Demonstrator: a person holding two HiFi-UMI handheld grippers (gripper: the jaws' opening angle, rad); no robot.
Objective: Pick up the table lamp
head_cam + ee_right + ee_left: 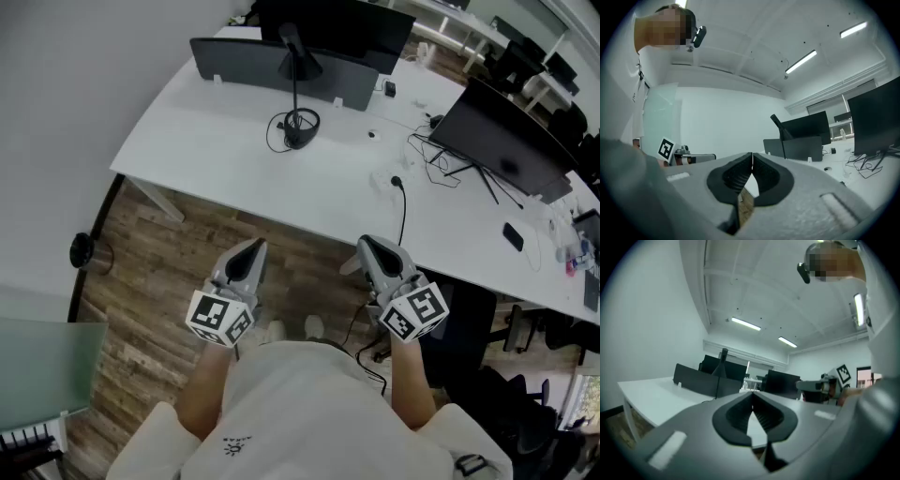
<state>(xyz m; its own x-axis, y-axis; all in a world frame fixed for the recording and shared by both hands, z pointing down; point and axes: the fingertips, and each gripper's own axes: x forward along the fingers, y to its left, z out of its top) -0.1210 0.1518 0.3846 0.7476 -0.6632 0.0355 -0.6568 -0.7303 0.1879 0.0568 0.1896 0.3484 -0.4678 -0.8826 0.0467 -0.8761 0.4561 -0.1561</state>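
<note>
The black table lamp (296,94) stands on the white table (216,141), its round base ringed by its own cord and its head leaning toward the far side. It also shows far off in the left gripper view (723,363) and the right gripper view (780,126). Both grippers are held level close to the person's body, over the wooden floor, short of the table's near edge. My left gripper (255,246) (752,394) is shut and empty. My right gripper (367,242) (752,157) is shut and empty too.
A dark partition panel (281,66) stands behind the lamp. A large monitor (506,141) with tangled cables (441,164) is at the right, and a black cable (401,202) hangs over the table's edge. A dark cylinder (84,251) sits on the floor at the left.
</note>
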